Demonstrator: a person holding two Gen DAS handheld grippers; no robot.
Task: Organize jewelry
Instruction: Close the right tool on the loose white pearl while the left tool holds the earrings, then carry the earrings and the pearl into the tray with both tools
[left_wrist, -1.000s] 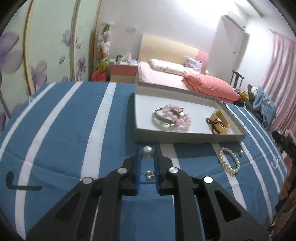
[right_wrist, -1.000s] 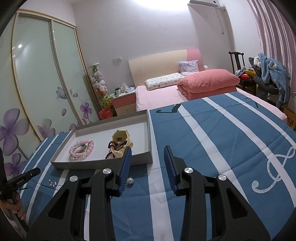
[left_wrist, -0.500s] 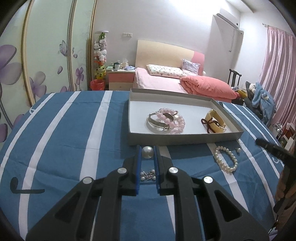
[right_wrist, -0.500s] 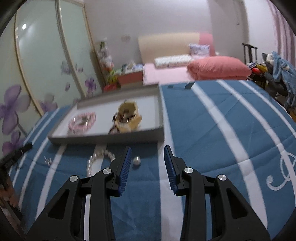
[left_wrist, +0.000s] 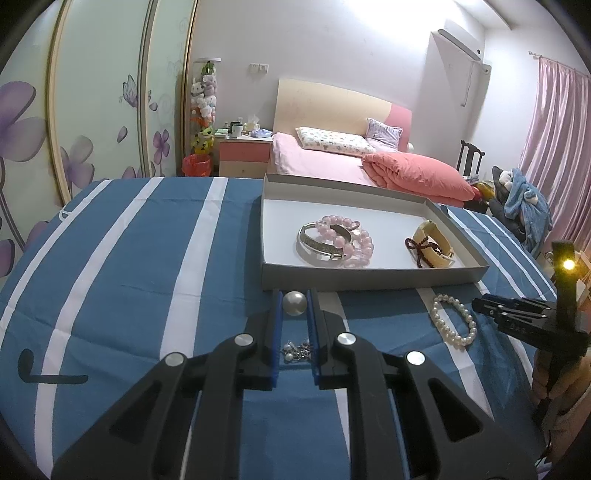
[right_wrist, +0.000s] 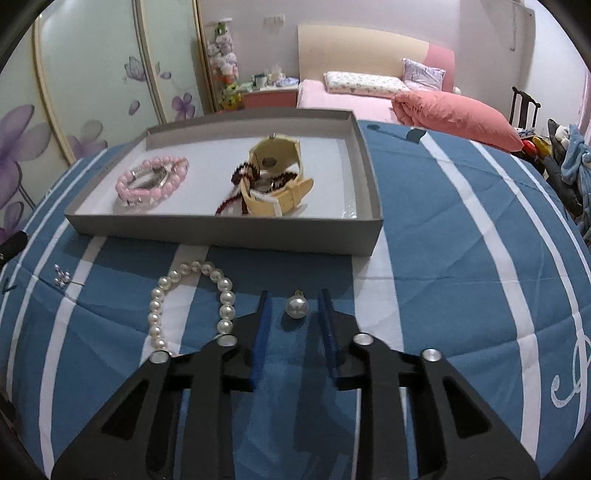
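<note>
No readable writing is seen; only white musical-note prints mark the blue-and-white striped cloth (right_wrist: 443, 229) on the table. At the left, the left tool (left_wrist: 294, 302) is clamped on a round grey pearl (left_wrist: 294, 303), above a small cluster of silver earrings (left_wrist: 295, 350). The shallow grey cardboard tray (right_wrist: 229, 236) holds a pink bead bracelet (right_wrist: 147, 181) and a cream watch (right_wrist: 275, 177). In front of it lies a white pearl bracelet (right_wrist: 192, 299). The right tool (right_wrist: 293, 308) is closing, its pads apart around a white pearl earring (right_wrist: 296, 306).
</note>
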